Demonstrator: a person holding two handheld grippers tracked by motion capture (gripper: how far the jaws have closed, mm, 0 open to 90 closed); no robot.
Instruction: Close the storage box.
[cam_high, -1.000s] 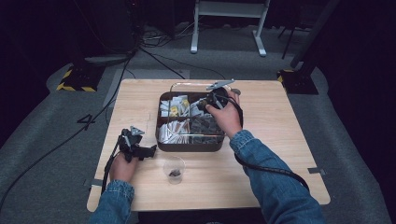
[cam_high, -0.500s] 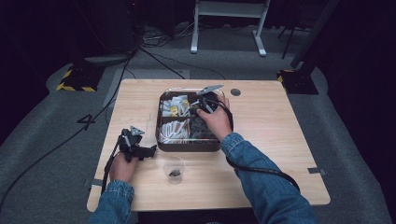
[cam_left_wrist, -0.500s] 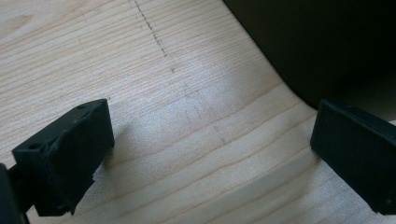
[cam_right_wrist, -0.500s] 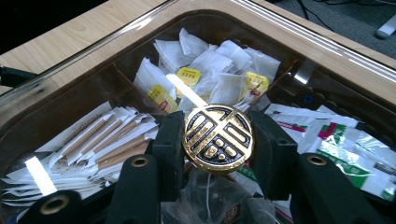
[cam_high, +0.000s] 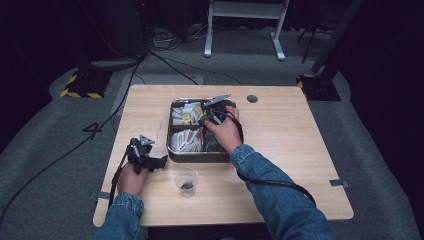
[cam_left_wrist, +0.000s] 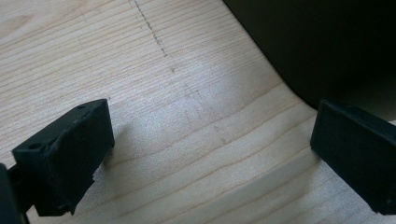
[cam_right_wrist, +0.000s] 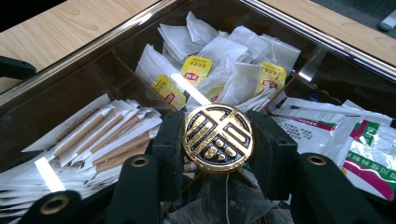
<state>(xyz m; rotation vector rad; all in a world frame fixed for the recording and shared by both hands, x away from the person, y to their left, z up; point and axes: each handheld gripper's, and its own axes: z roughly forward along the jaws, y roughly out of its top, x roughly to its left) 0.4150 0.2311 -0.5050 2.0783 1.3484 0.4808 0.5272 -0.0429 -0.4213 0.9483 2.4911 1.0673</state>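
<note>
Right gripper view: gold-and-black round lid (cam_right_wrist: 218, 137) clamped between right tongs (cam_right_wrist: 218, 144) above tray (cam_right_wrist: 140, 21); left tongs (cam_left_wrist: 205, 154) apart.

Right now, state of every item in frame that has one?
right gripper: shut on gold medallion, over the tray
left gripper: open, nothing between its jaws, over bare table
tray: compartments full of tea bags, stick packets, sachets
plastic cup: upright, dark bit at the bottom

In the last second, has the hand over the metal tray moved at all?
Yes. The right gripper, clamped on a gold disc, has slid leftward over the tray, from near its right wall toward the central divider. The tray itself stayed put.
</note>
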